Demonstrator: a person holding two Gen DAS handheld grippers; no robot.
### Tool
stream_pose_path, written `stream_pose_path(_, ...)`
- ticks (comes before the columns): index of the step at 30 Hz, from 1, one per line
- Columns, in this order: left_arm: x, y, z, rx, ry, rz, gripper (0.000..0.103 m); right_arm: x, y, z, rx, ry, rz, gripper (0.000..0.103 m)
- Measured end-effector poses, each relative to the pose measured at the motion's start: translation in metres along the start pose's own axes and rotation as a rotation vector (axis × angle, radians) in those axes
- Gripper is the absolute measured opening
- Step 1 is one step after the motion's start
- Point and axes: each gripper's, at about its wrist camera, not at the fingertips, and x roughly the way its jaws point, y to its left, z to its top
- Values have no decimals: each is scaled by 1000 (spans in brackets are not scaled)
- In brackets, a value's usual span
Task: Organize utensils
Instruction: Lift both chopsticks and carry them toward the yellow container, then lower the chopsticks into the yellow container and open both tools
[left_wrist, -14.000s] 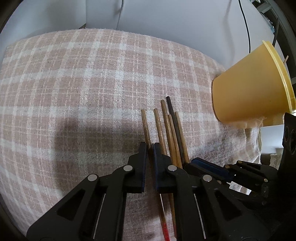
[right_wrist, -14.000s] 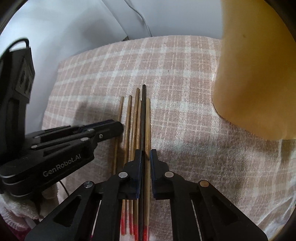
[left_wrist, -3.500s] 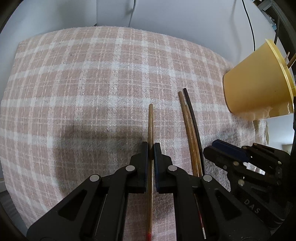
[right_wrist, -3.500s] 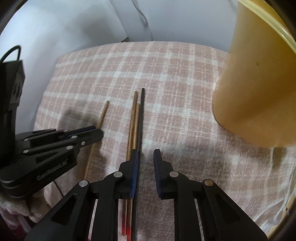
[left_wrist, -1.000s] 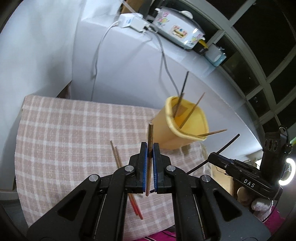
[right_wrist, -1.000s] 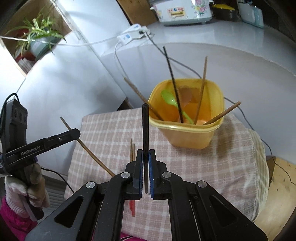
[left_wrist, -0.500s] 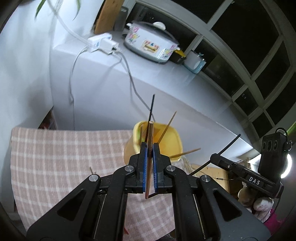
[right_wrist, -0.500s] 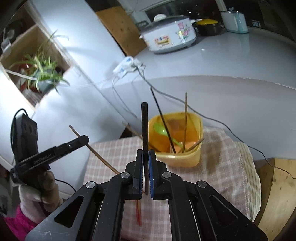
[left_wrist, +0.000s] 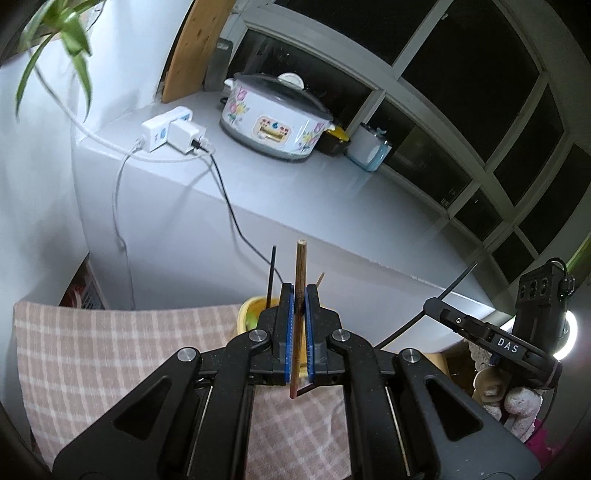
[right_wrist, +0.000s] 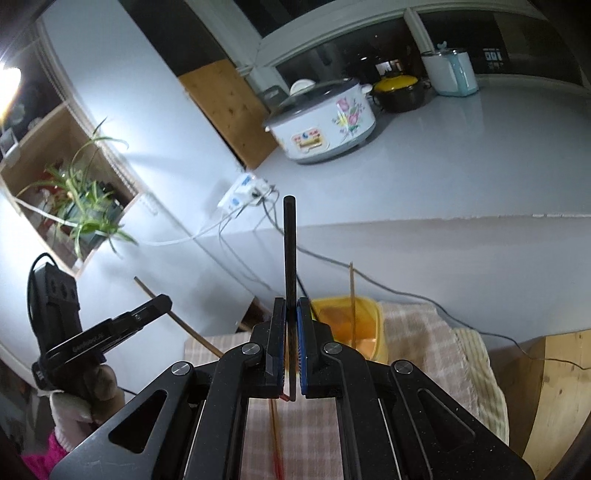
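My left gripper (left_wrist: 300, 334) is shut on a brown wooden chopstick (left_wrist: 300, 273), held upright high above the checked cloth (left_wrist: 110, 350). My right gripper (right_wrist: 290, 341) is shut on a black chopstick (right_wrist: 290, 251), also upright. The yellow tub (right_wrist: 347, 314) stands on the cloth below, mostly hidden behind the fingers, with chopsticks sticking out of it (right_wrist: 351, 295). In the left wrist view only the tub's rim (left_wrist: 248, 314) and a black chopstick (left_wrist: 272, 275) in it show. Red-tipped chopsticks (right_wrist: 275, 435) lie on the cloth under the right gripper.
A white counter (left_wrist: 332, 206) behind the table carries a floral rice cooker (left_wrist: 273, 122), a power strip (left_wrist: 170, 134) with cables, a yellow-lidded pot (right_wrist: 399, 90) and a blue-white container (right_wrist: 450, 72). A spider plant (right_wrist: 85, 206) sits in a wall niche at the left. A wooden stool (right_wrist: 546, 387) stands at the right.
Both grippers have risen and tilted up with their chopsticks. The tub and cloth have dropped low in both views, and the counter fills more of them.
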Motion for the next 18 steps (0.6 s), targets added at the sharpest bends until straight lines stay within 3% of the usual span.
stream_pose_path(7,20,-4,13,4,-18,16,4,13,-8,14,12,-20,-18,4)
stream_pose_path(13,44,-1,14,-18,12,20,4,29,-22,16,47,-5,-32,4)
stream_pose_path(18,45,-1,18,-21,4,16,4,25,-27,21,70,-20,-23,4)
